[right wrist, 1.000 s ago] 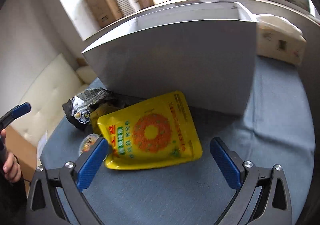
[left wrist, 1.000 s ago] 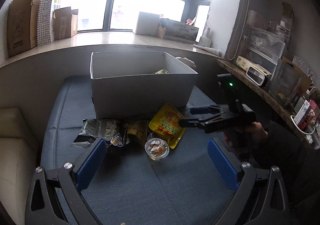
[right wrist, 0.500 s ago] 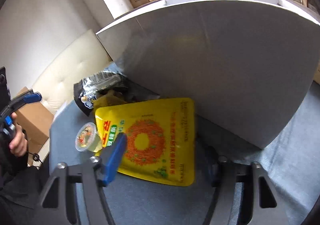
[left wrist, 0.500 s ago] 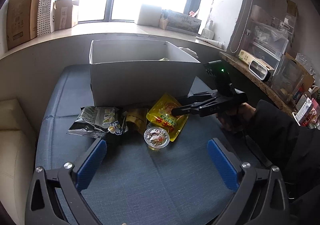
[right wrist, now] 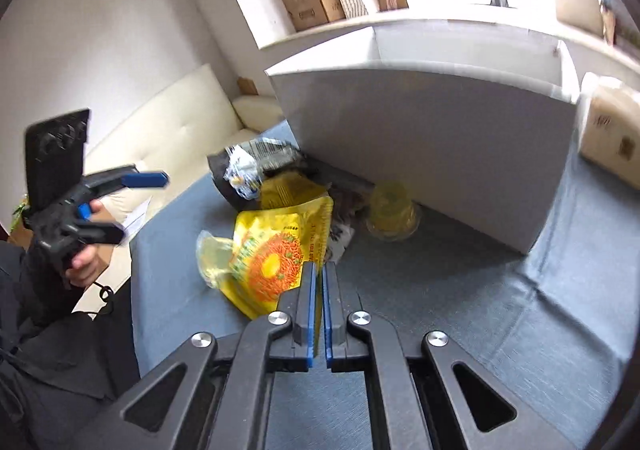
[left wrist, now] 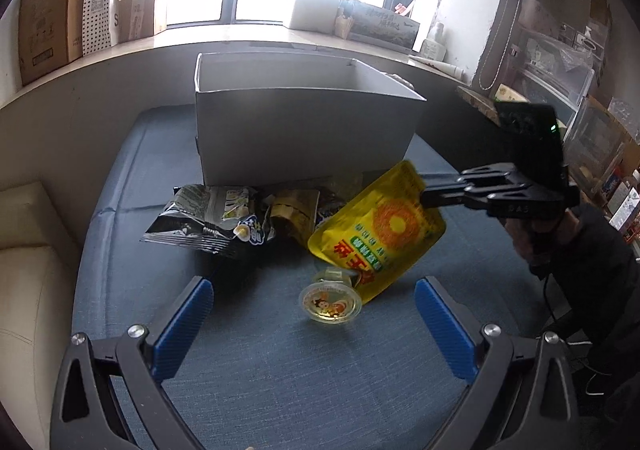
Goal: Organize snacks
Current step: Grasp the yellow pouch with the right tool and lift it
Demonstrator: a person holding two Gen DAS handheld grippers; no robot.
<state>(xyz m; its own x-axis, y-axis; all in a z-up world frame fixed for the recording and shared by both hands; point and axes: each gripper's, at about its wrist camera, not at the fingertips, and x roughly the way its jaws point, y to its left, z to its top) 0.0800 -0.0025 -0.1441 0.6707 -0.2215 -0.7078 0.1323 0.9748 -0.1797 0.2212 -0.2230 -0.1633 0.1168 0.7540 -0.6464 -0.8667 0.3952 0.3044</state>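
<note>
Snacks, left wrist view: I count 1 glossy yellow pouch point(left wrist: 378, 236) lifted at a tilt, its top corner pinched by my right gripper point(left wrist: 424, 196), in front of the gray box point(left wrist: 304, 138). 1 round clear jelly cup point(left wrist: 330, 301) sits on the blue woven cloth point(left wrist: 280, 378), just under the pouch. 1 crinkly black bag point(left wrist: 208, 224) and 1 brownish packet point(left wrist: 296, 210) lie by the box. My left gripper point(left wrist: 314, 324) has fingers spread wide, holding nothing.

Right wrist view: 2 blue pads pressed on the pouch edge; 1 more yellow cup point(right wrist: 392, 210) rests against the box wall.
</note>
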